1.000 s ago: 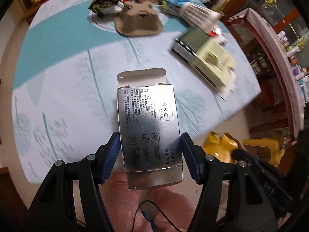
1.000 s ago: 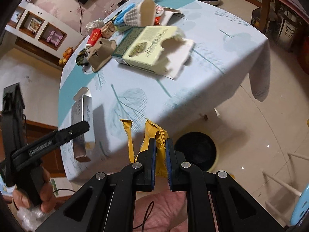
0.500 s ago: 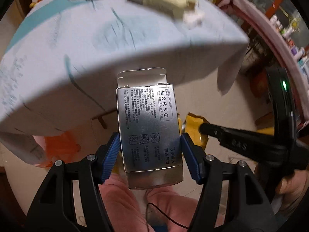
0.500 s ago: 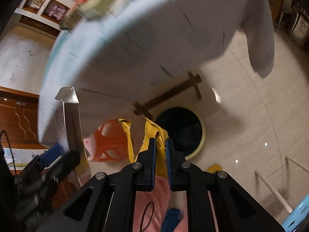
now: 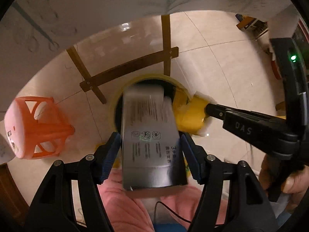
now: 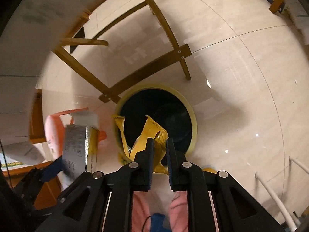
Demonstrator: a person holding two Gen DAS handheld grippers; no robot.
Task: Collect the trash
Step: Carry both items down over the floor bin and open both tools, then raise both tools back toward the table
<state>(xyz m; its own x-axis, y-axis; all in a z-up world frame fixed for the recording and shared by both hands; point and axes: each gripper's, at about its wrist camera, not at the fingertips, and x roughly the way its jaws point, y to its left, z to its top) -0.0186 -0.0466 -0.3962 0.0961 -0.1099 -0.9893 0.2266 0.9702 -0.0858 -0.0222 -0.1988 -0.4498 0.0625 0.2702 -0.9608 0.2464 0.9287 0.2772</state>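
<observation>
A silver printed carton (image 5: 148, 131) hangs over a black bin with a yellow rim (image 5: 115, 100). It sits blurred and tipped between the blue pads of my left gripper (image 5: 150, 143), with a slim gap on each side. From the right, the right gripper (image 5: 208, 108) brings a crumpled yellow wrapper (image 5: 193, 116) to the rim. In the right wrist view the wrapper (image 6: 148, 133) lies against one finger of my right gripper (image 6: 160, 145). Its jaws are opening above the bin (image 6: 193, 119). The carton (image 6: 77, 150) shows at the left.
An orange plastic stool (image 5: 38, 129) lies tipped on the tiled floor left of the bin. The table's wooden cross brace (image 5: 131, 65) runs just behind the bin, under the hanging tablecloth (image 5: 96, 9). A hand (image 5: 289, 177) holds the right gripper's handle.
Both grippers came down from above the table to just over the bin. The right jaws have parted around the wrapper. The carton has tipped and blurred between the left pads.
</observation>
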